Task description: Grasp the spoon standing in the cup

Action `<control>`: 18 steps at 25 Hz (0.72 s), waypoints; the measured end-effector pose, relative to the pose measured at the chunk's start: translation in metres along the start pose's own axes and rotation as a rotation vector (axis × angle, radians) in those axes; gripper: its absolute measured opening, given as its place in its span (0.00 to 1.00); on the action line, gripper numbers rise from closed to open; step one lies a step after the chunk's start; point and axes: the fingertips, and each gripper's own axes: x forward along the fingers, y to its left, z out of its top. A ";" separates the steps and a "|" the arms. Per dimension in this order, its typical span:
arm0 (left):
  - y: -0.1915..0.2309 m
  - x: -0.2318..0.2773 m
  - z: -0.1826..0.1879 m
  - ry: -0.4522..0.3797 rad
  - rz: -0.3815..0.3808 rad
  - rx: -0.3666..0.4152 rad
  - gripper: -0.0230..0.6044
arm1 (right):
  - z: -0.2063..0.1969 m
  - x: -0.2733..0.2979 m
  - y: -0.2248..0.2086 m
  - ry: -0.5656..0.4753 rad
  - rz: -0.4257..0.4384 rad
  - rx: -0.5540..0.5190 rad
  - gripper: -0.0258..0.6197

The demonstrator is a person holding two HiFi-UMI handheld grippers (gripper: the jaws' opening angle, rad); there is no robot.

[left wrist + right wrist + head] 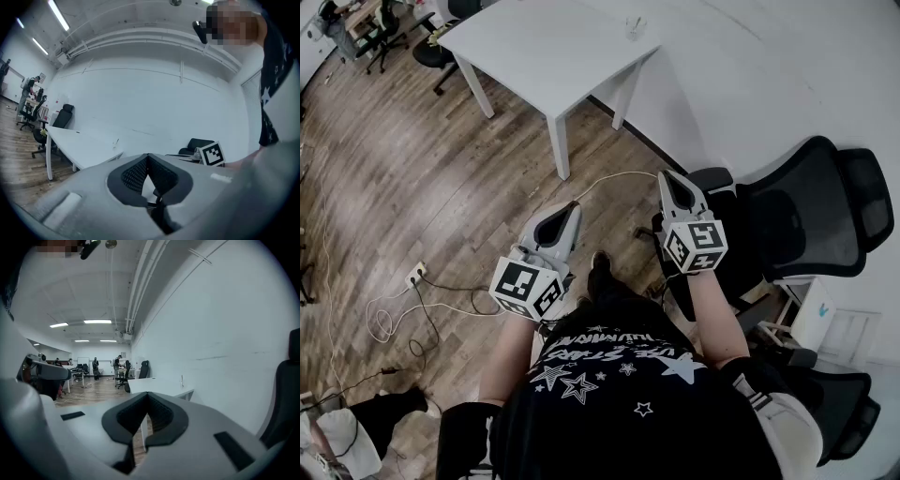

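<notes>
Both my grippers hang in the air over the wooden floor (441, 169), well short of the white desk (534, 47). My left gripper (570, 211) has its jaws pressed together with nothing between them, and my right gripper (668, 180) is the same: closed and empty. The cup (635, 28) stands near the desk's far right corner, close to the wall, with the spoon (116, 141) upright in it, too small to see clearly. A black office chair (811, 211) sits just to my right.

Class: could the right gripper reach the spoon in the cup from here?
Probably not yet: the right gripper has shut jaws, and the cup stands across the floor on the table.
</notes>
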 end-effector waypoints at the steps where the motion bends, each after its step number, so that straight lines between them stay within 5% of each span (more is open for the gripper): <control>1: 0.001 0.000 0.000 0.004 0.011 0.000 0.05 | 0.001 -0.003 -0.001 0.000 -0.003 -0.001 0.05; 7: -0.004 0.003 0.003 -0.002 0.053 0.043 0.05 | 0.003 -0.017 -0.002 0.000 -0.002 -0.015 0.05; 18: -0.022 0.001 -0.017 0.047 0.044 0.006 0.05 | -0.015 -0.036 -0.010 0.031 -0.017 0.011 0.05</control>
